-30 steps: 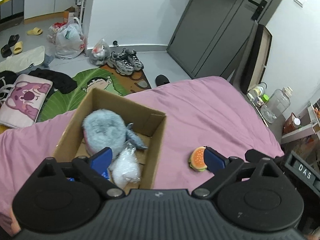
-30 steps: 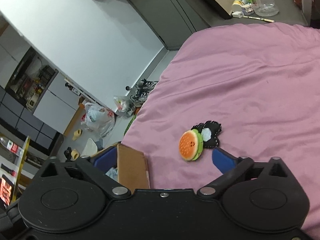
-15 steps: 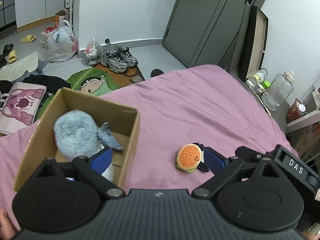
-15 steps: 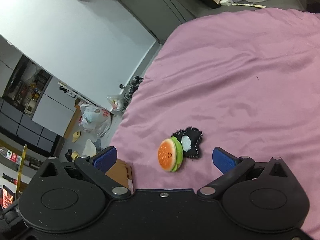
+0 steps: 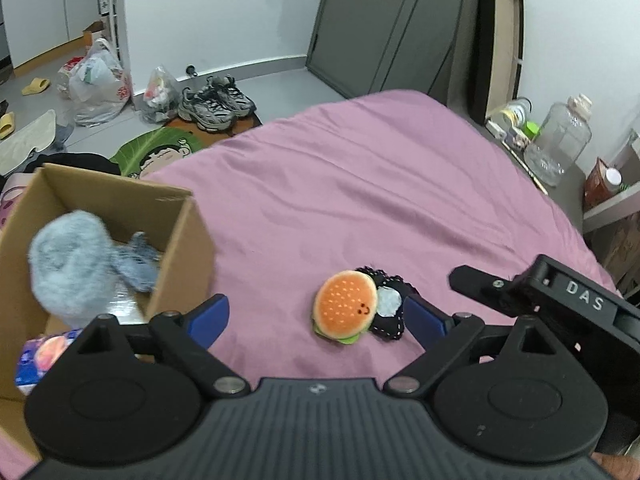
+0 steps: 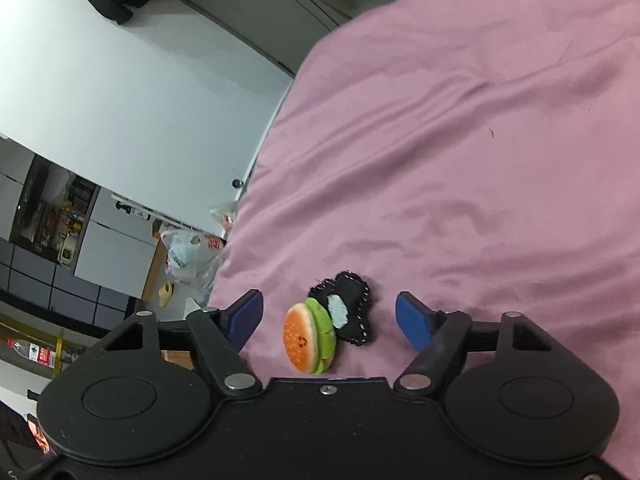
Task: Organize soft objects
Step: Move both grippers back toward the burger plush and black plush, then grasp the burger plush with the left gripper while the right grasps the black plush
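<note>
- Currently, the right gripper (image 6: 328,316) brackets the burger plush (image 6: 308,338) and the black felt piece (image 6: 352,312) touching it; its jaws are closing, and neither blue pad presses on them yet.
- Judged step: pick up the two soft items for transfer to the cardboard box (image 5: 182,240).
- Centre the pads on the burger plush before they meet. It stands on edge in the right wrist view and is likely to tip or squirm out if caught off-centre.
- Check whether the black felt piece is attached to the plush; this cannot be told, so it may stay behind.
- Keep the fingertips just above the pink bedspread (image 5: 360,184), which is loose and could be pinched along with the plush.
- The left gripper (image 5: 316,316) hovers spread over the same two items, its jaws closing slightly with nothing pressed between them. Hold it clear of the right gripper's path.
- Left of the items, the box already holds a grey fluffy plush (image 5: 68,264).
- Farther off, sneakers (image 5: 216,102), plastic bags (image 5: 98,84) and a grey door (image 5: 392,28) occupy the room.
</note>
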`<state>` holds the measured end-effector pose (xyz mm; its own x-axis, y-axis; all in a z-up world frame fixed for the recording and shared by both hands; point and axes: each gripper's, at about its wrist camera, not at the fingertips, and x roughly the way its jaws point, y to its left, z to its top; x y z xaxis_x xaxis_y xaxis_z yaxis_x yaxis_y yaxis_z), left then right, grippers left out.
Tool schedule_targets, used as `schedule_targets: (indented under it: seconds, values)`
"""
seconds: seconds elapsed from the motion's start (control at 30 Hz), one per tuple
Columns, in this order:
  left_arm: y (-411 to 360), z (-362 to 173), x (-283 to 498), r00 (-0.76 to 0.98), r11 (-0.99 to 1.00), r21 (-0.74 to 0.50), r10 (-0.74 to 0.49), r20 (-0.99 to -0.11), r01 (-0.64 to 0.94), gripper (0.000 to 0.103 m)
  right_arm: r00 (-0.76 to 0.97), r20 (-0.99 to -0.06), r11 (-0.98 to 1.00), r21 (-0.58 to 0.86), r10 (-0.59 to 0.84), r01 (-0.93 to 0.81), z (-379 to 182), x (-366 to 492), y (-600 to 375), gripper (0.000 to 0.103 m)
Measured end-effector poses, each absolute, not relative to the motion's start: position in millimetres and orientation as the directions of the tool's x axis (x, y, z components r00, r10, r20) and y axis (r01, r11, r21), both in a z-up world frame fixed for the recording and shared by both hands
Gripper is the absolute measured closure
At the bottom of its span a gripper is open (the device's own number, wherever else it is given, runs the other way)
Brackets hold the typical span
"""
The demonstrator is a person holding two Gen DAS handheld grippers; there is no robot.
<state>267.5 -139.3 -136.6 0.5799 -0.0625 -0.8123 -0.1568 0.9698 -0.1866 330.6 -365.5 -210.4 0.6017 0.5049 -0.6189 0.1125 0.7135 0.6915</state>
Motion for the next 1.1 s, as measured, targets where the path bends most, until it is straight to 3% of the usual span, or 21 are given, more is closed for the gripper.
schedule_targets:
  seconds: [0.2, 0.27, 0.67, 0.77, 0.8, 1.1]
  values:
    - [-153, -160, 282, 0.552, 0.974, -0.169, -0.057, -0.832, -0.153, 0.016, 0.568, -0.622, 0.703, 0.704, 0.539, 0.104, -222, 339, -364, 0.037]
    - [-155, -166, 286, 0.546, 0.974, -0.166, -0.056, -0.836, -0.154, 0.018, 0.563, -0.626, 0.701, 0.705, 0.539, 0.113, -225, 341, -366, 0.043]
    - [-163, -206, 307, 0.505, 0.967, -0.170, -0.053, -0.861, -0.189, 0.030, 0.557, -0.623, 0.642, 0.741, 0.550, 0.194, -244, 348, -384, 0.050]
    - [-161, -211, 308, 0.511, 0.965, -0.173, -0.050, -0.858, -0.197, 0.049, 0.549, -0.621, 0.650, 0.740, 0.559, 0.176, -248, 353, -379, 0.052]
    - [-160, -211, 309, 0.508, 0.963, -0.168, -0.041, -0.861, -0.208, 0.061, 0.549, -0.620, 0.653, 0.739, 0.561, 0.169, -248, 355, -377, 0.052]
    - [-155, -200, 305, 0.503, 0.951, -0.195, -0.050, -0.863, -0.241, 0.063, 0.523, -0.622, 0.673, 0.730, 0.582, 0.120, -247, 357, -366, 0.061]
